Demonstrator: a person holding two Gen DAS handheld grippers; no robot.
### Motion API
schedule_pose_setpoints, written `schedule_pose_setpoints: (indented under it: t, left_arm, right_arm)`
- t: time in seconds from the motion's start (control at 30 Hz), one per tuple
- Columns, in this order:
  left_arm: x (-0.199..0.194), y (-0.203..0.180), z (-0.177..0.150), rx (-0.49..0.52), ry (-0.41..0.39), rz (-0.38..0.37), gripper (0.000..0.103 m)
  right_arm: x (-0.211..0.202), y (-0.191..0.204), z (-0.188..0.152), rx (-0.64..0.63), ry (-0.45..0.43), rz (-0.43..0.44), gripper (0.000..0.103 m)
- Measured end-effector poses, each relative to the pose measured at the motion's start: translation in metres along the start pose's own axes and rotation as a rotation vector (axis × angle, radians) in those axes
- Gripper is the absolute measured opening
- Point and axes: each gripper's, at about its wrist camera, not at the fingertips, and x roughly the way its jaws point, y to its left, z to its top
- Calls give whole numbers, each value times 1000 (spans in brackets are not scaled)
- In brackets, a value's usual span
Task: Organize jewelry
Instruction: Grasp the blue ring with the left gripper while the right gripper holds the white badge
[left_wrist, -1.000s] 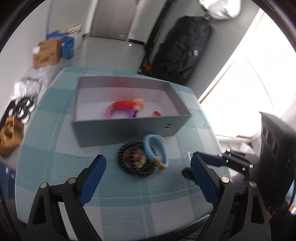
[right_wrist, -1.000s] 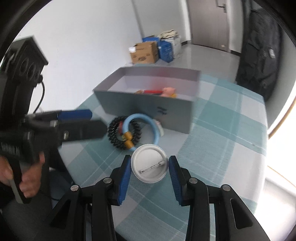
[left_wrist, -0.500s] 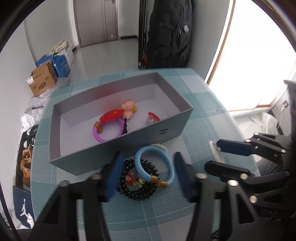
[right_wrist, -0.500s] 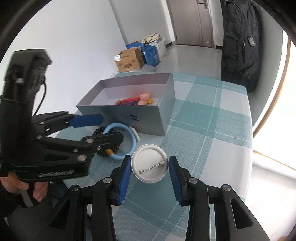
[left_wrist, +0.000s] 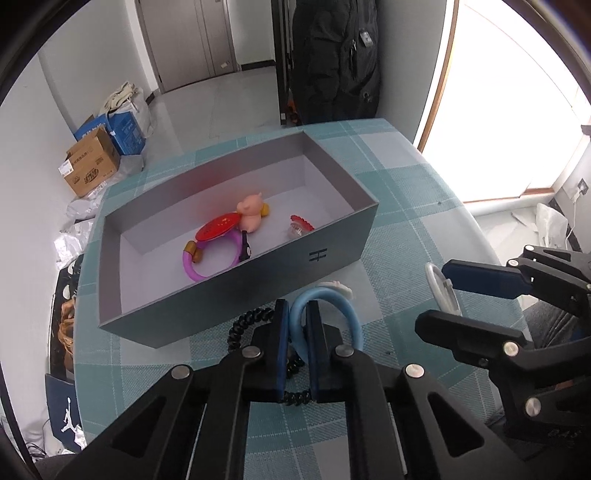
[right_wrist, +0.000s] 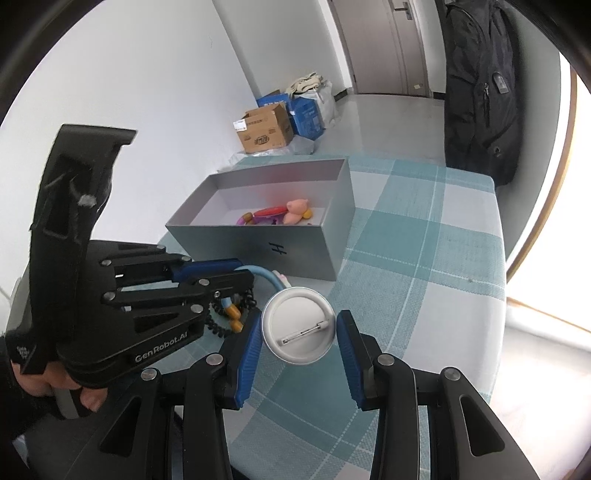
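Note:
My left gripper points down at the table just in front of the grey box. Its jaws are closing, and the pads press on the band of a blue bracelet. The bracelet lies over a black coiled bracelet. My right gripper hovers to the right, shut on a round white pin badge with its clasp side up. Inside the box lie a purple bracelet, a red disc and a pink pig charm.
The table wears a teal and white checked cloth. Its right edge runs close to a bright window. On the floor behind are cardboard boxes and a black backpack. A person's hand holds the left gripper.
The left gripper's jaws went from wide open to shut on the blue bracelet as it came forward over it. The right gripper kept hold of the badge and barely moved.

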Motion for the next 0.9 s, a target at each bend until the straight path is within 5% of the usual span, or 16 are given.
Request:
schedule_pose_setpoints:
  t: [0.2,0.9]
  left_arm:
    - [-17,11,1,-79,-66,-8,4]
    - [-31,79,-2,-358,-128,-278,3]
  right_arm:
    - [-3,-4,0,29,-9,5,39]
    - [1,13,16,82,-86,108,39]
